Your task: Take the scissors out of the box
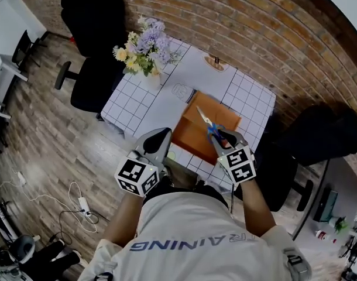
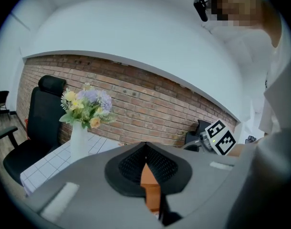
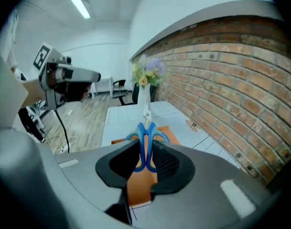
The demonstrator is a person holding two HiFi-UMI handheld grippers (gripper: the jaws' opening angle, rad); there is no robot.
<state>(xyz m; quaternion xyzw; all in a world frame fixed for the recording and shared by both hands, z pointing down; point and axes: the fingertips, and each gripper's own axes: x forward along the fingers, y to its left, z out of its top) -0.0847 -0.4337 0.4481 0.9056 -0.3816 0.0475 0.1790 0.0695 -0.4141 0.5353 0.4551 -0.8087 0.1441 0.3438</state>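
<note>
1. R gripper (image 1: 223, 138) clamps scissors (image 1: 206, 123) by blue handles, blades fwd: secure hold, above box (image 1: 192, 134).
2. L gripper (image 1: 157, 140) jaws together, empty, parked beside box, prob. to stay clear.

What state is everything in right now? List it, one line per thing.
scissors: blades closed, gripped by the blue handles, pointing out over the box.
right gripper: shut on the scissors.
left gripper: shut, nothing between its jaws.
box: lying flat on the table; cannot tell whether it is open or closed.
vase of flowers: upright on the table.
</note>
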